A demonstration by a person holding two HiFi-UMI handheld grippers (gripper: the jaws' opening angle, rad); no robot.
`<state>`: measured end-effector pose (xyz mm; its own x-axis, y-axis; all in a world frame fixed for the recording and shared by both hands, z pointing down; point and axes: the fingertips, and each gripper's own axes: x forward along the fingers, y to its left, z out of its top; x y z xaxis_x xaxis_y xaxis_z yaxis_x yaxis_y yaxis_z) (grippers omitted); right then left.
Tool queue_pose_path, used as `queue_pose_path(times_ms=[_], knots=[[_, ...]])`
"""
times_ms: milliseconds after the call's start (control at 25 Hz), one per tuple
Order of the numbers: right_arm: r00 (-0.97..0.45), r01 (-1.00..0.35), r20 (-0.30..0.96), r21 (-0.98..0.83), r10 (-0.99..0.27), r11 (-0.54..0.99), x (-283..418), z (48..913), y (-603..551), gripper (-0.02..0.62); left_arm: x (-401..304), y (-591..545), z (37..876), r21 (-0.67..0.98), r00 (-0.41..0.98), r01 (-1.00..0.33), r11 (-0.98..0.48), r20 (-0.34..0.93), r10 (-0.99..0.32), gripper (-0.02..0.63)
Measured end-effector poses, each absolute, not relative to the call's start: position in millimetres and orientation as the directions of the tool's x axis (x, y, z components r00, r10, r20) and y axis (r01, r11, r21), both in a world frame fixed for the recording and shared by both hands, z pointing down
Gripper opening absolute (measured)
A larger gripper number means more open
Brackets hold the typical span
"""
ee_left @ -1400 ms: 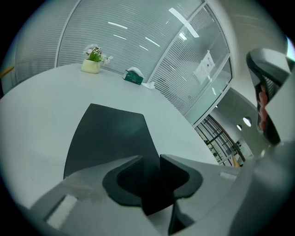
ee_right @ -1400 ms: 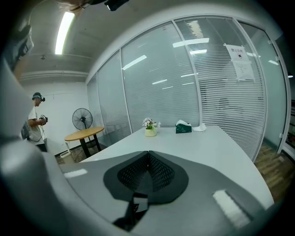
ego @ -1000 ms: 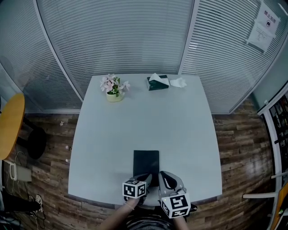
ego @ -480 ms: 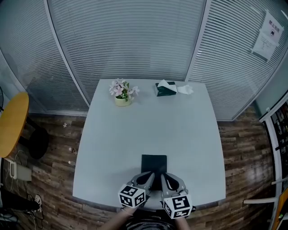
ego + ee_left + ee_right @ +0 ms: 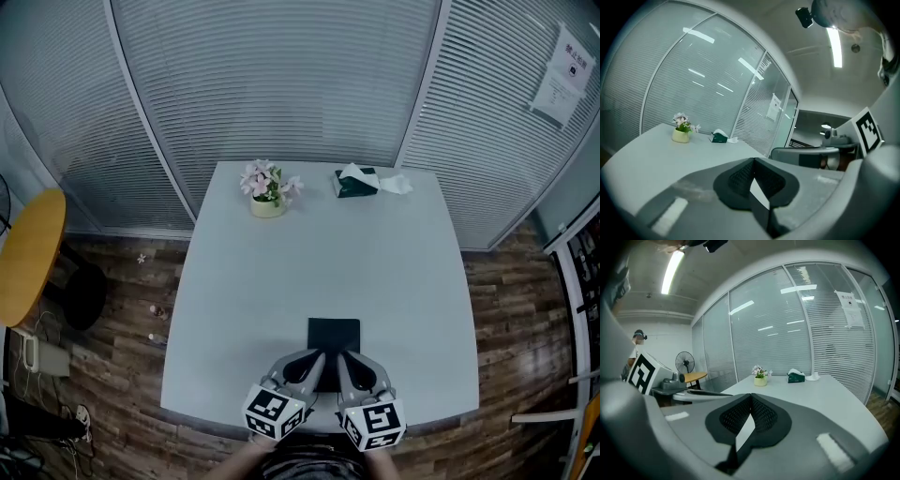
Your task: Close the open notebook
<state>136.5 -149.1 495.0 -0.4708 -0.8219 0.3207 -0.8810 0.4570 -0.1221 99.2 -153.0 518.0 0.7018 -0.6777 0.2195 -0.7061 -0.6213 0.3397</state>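
Observation:
A dark notebook (image 5: pixel 335 335) lies closed and flat on the pale table (image 5: pixel 281 281), close to its near edge. My two grippers hang side by side just above the notebook's near end. The left gripper (image 5: pixel 315 358) is shut, its pads touching with nothing between them. The right gripper (image 5: pixel 344 358) is shut and empty too. In the left gripper view the left gripper (image 5: pixel 753 160) points along the tabletop. The right gripper (image 5: pixel 751 395) does the same in its view. Both sets of jaws hide the notebook in the gripper views.
A small pot of pink flowers (image 5: pixel 267 192) and a green tissue box (image 5: pixel 356 183) stand at the table's far edge, before a glass wall with blinds. A round yellow table (image 5: pixel 26 253) is off to the left, on the wooden floor.
My left gripper has lifted and rolled, so its marker cube now sits level with the right one. The right gripper has shifted slightly. The notebook stays closed and still.

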Motion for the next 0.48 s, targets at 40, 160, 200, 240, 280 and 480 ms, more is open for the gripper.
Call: queue_pose_path(times_ms=[40, 160, 200, 240, 280, 480], knots=[[-0.471, -0.881, 0.314, -0.119, -0.824, 0.458, 134, 493, -149, 0.0, 98, -153, 515, 0.334, 0.703, -0.705, -0.625, 0.214, -0.678, 0.003], [-0.473, -0.88, 0.301, -0.113, -0.828, 0.462, 130, 490, -148, 0.0, 94, -150, 506, 0.316, 0.705, -0.703, -0.636, 0.2, -0.68, 0.003], [-0.473, -0.88, 0.296, -0.113, -0.83, 0.462, 130, 489, -147, 0.0, 92, -149, 503, 0.305, 0.705, -0.705, -0.641, 0.196, -0.682, 0.003], [-0.474, -0.88, 0.29, -0.113, -0.832, 0.462, 129, 487, -147, 0.0, 91, -149, 499, 0.292, 0.705, -0.706, -0.646, 0.192, -0.683, 0.003], [-0.474, -0.88, 0.282, -0.113, -0.834, 0.462, 128, 484, -147, 0.0, 90, -148, 494, 0.28, 0.705, -0.705, -0.651, 0.187, -0.684, 0.003], [-0.506, -0.862, 0.228, -0.105, -0.832, 0.495, 117, 461, -148, 0.0, 87, -145, 462, 0.189, 0.712, -0.702, -0.687, 0.15, -0.686, 0.003]])
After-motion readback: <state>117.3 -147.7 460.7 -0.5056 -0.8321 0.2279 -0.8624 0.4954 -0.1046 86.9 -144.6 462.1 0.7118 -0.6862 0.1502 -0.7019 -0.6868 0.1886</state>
